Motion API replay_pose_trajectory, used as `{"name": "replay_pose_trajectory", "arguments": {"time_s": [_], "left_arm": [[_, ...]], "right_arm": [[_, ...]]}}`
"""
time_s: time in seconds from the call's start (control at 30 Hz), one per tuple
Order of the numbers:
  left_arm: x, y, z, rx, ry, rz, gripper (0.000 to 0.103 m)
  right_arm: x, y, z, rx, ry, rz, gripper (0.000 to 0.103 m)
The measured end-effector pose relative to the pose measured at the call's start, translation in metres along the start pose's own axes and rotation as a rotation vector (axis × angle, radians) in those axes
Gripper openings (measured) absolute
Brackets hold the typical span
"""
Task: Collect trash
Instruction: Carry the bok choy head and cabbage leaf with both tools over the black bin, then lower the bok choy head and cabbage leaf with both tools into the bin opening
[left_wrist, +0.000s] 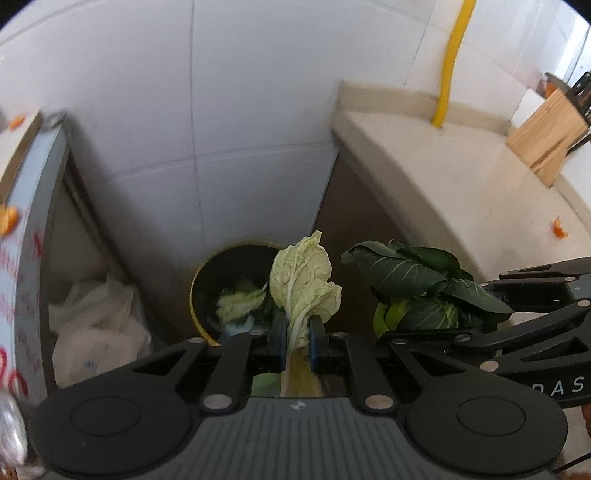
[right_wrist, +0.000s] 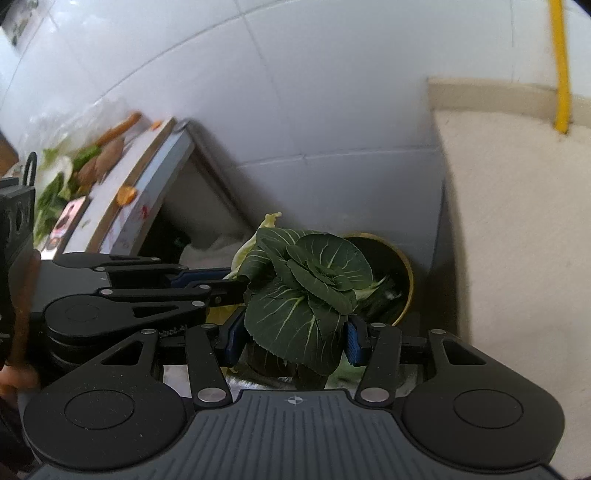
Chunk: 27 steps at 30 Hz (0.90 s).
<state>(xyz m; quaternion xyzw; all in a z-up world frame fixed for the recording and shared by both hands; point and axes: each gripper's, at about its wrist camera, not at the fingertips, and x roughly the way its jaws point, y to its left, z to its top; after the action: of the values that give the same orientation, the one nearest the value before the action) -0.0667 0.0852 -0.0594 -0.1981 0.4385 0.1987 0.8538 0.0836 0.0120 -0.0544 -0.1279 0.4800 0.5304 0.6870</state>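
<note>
below, both claws grip greens above the trash bin (left_wrist: 207, 273).

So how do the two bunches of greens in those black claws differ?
The pale cabbage leaf is yellowish-green and a single crinkled leaf; the dark leafy bunch is deep green, fuller, with several leaves. The left gripper pinches the pale leaf's thin stalk nearly shut; the right gripper stands wider around its bunch. Both are above the bin.

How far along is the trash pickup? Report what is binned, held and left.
Done: pale leaf scraps already lie in the bin. In hand: the left gripper is shut on a pale cabbage leaf, the right gripper on a dark leafy bunch, both near the bin. Left: orange peel on the counter and more scraps on the other worktop.
</note>
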Motion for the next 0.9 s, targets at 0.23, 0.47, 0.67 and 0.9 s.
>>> {"name": "replay_pose_trajectory", "arguments": {"time_s": [0.23, 0.47, 0.67, 0.9], "left_arm": [[0.014, 0.010, -0.025, -0.047, 0.081, 0.019, 0.007], [0.029, 0.020, -0.027, -0.095, 0.103, 0.029, 0.007], [0.039, 0.027, -0.025, -0.126, 0.115, 0.033, 0.007], [0.053, 0.035, -0.017, -0.139, 0.120, 0.034, 0.007]], "right_arm": [[0.027, 0.004, -0.018, 0.003, 0.101, 0.032, 0.058], [0.048, 0.007, -0.027, 0.000, 0.170, 0.032, 0.058], [0.056, 0.006, -0.025, -0.007, 0.191, 0.016, 0.058], [0.066, 0.001, -0.018, 0.013, 0.189, -0.009, 0.058]]}}
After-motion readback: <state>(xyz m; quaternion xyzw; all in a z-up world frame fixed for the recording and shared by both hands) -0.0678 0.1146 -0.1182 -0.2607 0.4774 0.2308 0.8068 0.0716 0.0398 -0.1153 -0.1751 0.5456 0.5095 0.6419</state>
